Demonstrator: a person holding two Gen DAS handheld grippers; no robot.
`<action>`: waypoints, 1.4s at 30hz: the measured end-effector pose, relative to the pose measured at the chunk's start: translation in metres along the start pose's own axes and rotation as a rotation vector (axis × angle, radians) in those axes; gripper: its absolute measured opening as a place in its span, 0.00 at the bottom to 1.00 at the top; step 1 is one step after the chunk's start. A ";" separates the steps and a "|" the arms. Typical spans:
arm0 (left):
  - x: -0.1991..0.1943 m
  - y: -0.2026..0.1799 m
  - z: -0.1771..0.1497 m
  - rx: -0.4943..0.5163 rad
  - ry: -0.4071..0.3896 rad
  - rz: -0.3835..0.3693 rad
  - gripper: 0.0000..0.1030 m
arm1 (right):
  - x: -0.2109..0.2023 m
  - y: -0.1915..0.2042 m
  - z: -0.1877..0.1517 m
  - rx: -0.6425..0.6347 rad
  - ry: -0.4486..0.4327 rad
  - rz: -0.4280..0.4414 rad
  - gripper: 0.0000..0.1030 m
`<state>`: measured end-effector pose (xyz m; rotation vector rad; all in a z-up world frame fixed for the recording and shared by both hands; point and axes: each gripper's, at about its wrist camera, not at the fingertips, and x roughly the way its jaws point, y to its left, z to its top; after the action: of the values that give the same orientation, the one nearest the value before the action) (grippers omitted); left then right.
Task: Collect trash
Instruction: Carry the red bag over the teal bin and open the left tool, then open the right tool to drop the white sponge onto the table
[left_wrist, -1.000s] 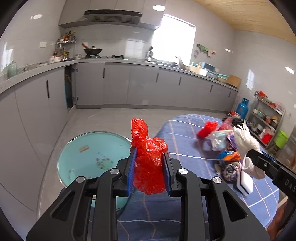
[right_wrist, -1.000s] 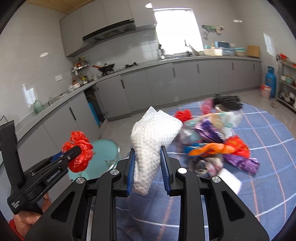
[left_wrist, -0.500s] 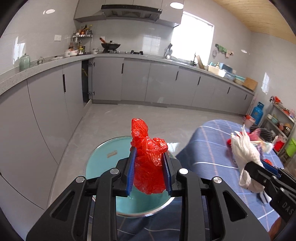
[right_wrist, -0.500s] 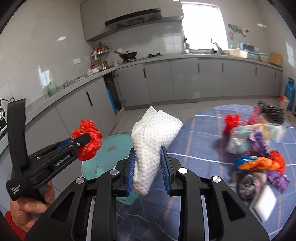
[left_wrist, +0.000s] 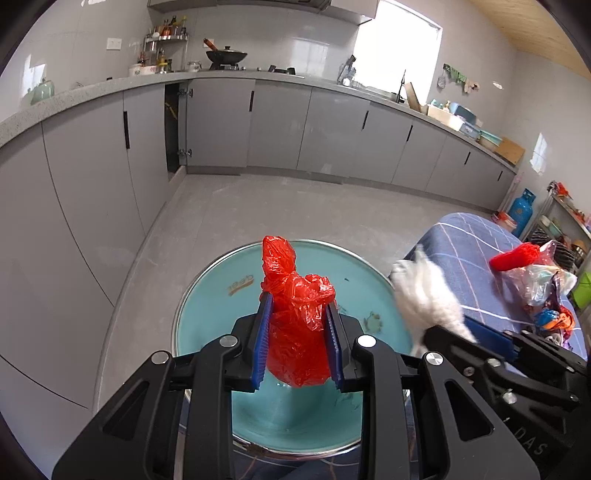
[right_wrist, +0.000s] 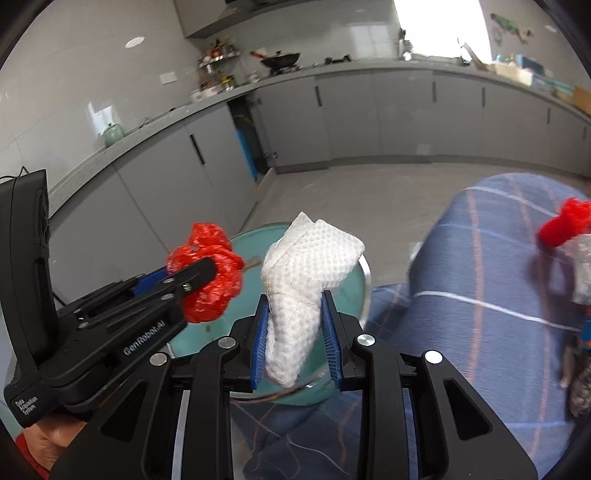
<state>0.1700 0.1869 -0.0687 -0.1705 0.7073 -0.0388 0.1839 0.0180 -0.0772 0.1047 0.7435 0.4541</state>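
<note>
- The step in hand looks like the drop-off: both pieces of trash are carried above the teal basin (left_wrist: 207, 317) on the floor.
- The left hand-held gripper (left_wrist: 298, 345) is clamped on a crumpled red plastic bag (left_wrist: 295, 314), directly over the basin's inside.
- The right hand-held gripper (right_wrist: 297, 345) pinches a white paper towel (right_wrist: 306, 280), over the basin's near rim.
- Next move, I judge: spread each jaw pair so the pieces fall inside; the towel needs a small shift inward first.
- The basin holds only a few small scraps and stains.
- More trash (left_wrist: 535, 273) lies on the blue checked tabletop (left_wrist: 476, 258).
</note>
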 end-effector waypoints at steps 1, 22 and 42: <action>0.004 0.002 -0.001 0.001 0.006 -0.002 0.28 | 0.005 0.000 0.000 0.000 0.013 0.017 0.31; -0.018 -0.050 -0.028 0.001 -0.050 0.086 0.76 | -0.096 -0.062 -0.050 -0.004 -0.247 -0.220 0.70; -0.053 -0.190 -0.094 0.181 -0.013 0.001 0.89 | -0.182 -0.152 -0.119 0.146 -0.287 -0.378 0.84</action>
<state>0.0730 -0.0088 -0.0723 0.0032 0.6875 -0.1000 0.0412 -0.2059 -0.0884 0.1584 0.4972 0.0210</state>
